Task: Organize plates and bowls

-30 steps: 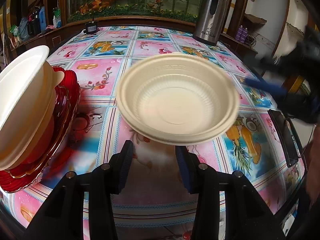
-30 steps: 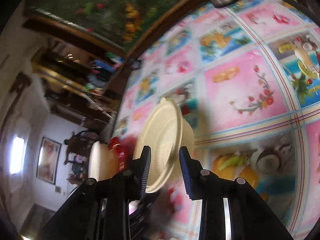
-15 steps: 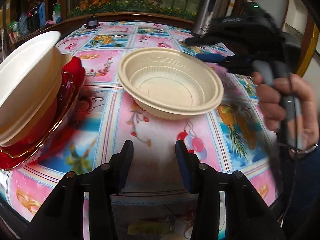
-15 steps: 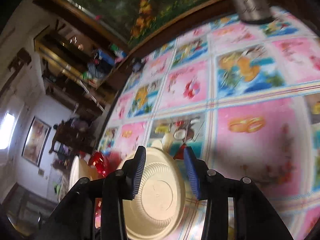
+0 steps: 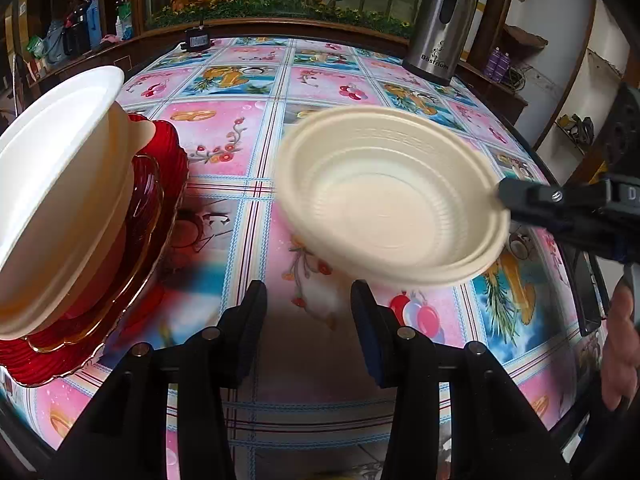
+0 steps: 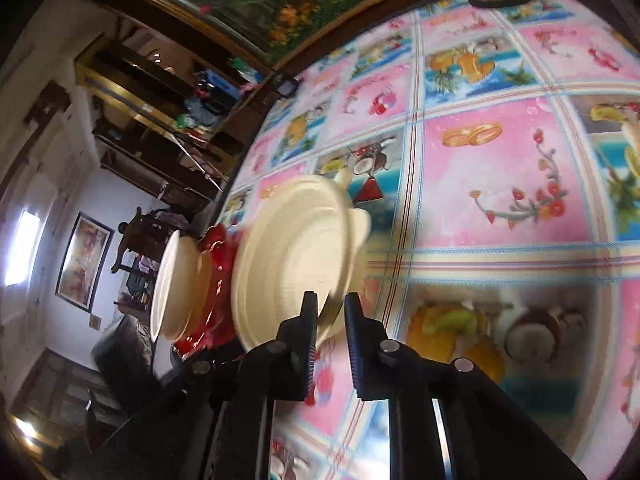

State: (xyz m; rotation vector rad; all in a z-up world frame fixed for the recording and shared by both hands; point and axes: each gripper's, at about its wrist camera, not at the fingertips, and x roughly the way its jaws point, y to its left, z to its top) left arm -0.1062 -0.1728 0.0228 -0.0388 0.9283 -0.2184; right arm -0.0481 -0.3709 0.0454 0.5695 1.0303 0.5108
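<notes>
Cream bowl point(image 5: 394, 204) hangs tilted above the table point(image 5: 256, 92), in front of the left gripper point(image 5: 308, 328) and a little to its right, with the hollow side turned toward that camera. Its right rim is pinched by the right gripper point(image 6: 331, 340), whose two ribbed fingers point(image 6: 309, 344) close on the edge of the bowl point(image 6: 296, 256); in the left wrist view this gripper point(image 5: 516, 200) comes in from the right side. The bowl looks blurred, and I cannot tell if it is one bowl or two nested together.

The left gripper holds nothing; its fingers point(image 5: 252, 320) stand apart, and only the flowered tablecloth point(image 5: 320, 320) shows between them.

To the left of the left gripper, a red glass plate point(image 5: 160, 184) lies on the table. A stack of white and cream bowls point(image 5: 60, 184) rests on it. Beyond the held bowl, far on the right, a steel kettle point(image 5: 438, 24) stands near the table edge.
</notes>
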